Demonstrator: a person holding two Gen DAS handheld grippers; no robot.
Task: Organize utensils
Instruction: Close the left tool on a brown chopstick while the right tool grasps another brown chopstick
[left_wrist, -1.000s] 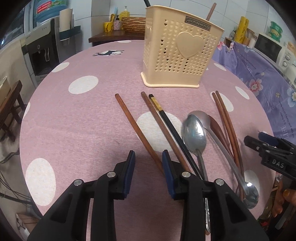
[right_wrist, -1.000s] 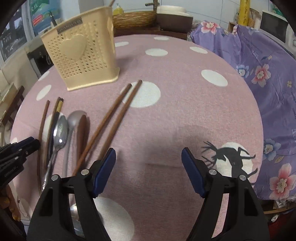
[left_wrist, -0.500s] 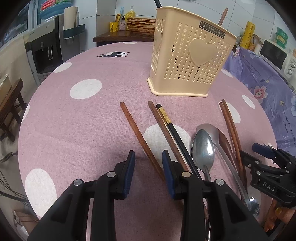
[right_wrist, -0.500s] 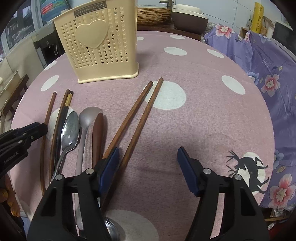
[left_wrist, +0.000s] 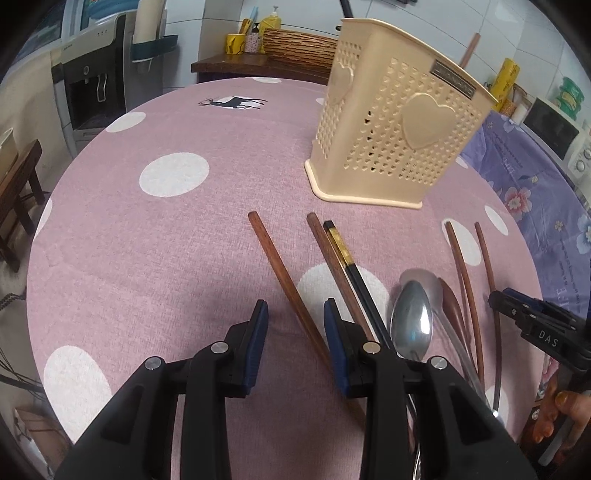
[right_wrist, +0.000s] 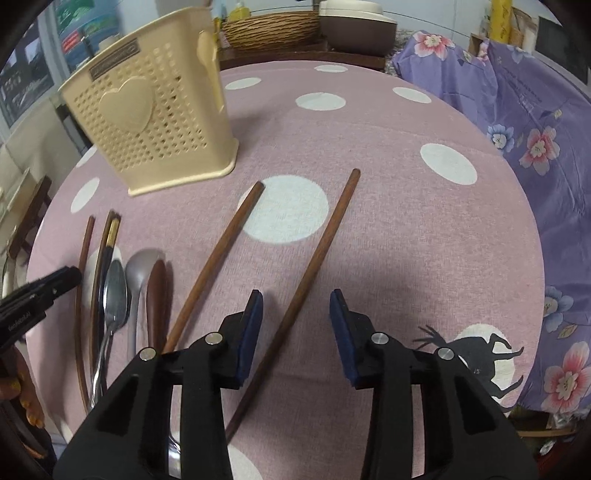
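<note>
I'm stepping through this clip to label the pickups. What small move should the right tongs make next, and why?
Probably close. The right tongs are open with the right chopstick running between their pads, nothing gripped yet. The holder stands beyond.

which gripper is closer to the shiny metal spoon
Left. The left gripper sits just left of the metal spoon; the right gripper is farther right, past two brown chopsticks.

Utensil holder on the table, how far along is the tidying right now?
Done: the holder has at least one stick poking out. In hand: nothing; the left gripper and right gripper each straddle a wooden chopstick, open. Left: chopsticks and spoons lie on the tablecloth.
</note>
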